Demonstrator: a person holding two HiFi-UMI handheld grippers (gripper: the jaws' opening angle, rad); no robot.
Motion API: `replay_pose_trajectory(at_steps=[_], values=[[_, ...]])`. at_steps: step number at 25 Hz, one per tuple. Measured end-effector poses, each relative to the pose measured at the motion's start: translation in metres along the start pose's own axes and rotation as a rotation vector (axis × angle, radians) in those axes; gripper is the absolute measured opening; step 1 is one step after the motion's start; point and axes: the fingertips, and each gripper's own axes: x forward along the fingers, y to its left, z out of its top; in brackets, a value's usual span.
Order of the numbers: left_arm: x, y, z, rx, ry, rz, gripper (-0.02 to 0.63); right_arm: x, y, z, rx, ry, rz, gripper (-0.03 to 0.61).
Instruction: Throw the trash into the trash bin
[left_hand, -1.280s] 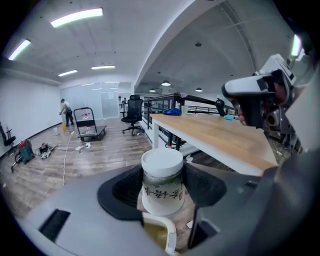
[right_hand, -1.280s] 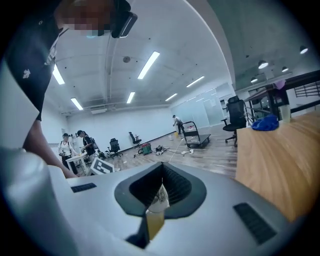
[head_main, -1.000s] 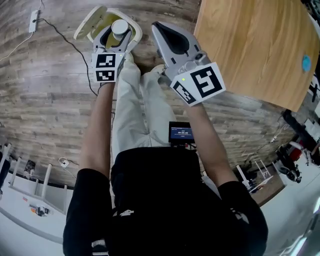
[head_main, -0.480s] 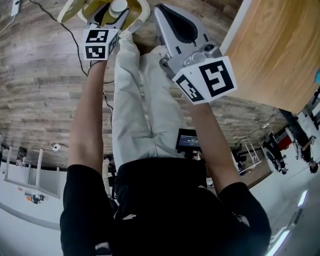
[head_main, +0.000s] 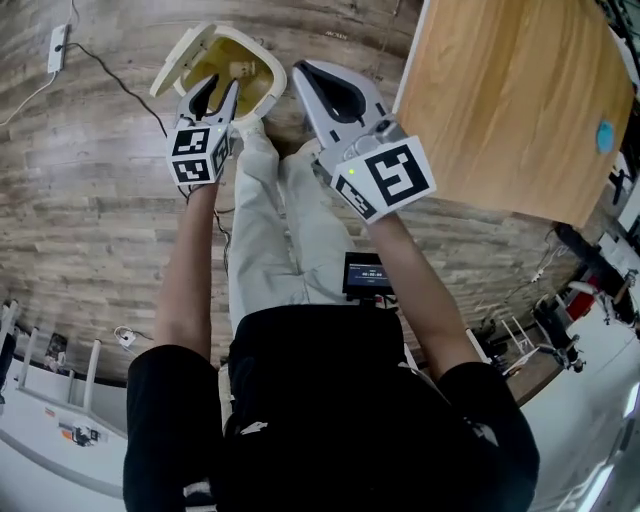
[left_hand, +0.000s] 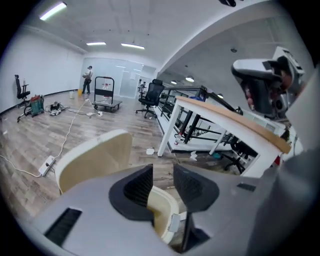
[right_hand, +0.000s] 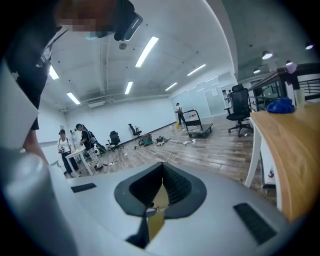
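The cream trash bin (head_main: 262, 62) stands on the wood floor at the top left of the head view, its lid (head_main: 175, 55) tipped up and open. My left gripper (head_main: 218, 92) hovers over the bin's near rim. Its jaws are closing and nothing is between them. In the left gripper view the bin's opening (left_hand: 161, 212) shows through the gap of the left gripper (left_hand: 160, 177), with the lid (left_hand: 95, 155) to the left. What lies inside the bin I cannot make out. My right gripper (head_main: 303, 70) is just right of the bin, shut and empty; its right gripper (right_hand: 161, 179) view shows the tips meeting.
A wooden table (head_main: 510, 100) with white legs fills the upper right, a small blue thing (head_main: 611, 128) on it. The person's legs and a foot (head_main: 255, 128) are close to the bin's base. A cable (head_main: 130, 90) and power strip (head_main: 58, 45) lie on the floor at left.
The white-lidded cup that the left gripper held over the bin is gone from its jaws, which now stand narrower. Both grippers moved up in the view and came back.
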Motion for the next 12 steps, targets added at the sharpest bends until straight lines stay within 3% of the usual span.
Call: replay_pose_trajectory(at_steps=[6, 12], values=[[-0.074, -0.045, 0.072, 0.041, -0.087, -0.052, 0.035, -0.034, 0.028, 0.059, -0.027, -0.037, 0.017, -0.002], [-0.159, -0.081, 0.142, 0.063, -0.230, -0.079, 0.015, -0.072, 0.061, 0.111, -0.088, -0.104, 0.048, -0.002]])
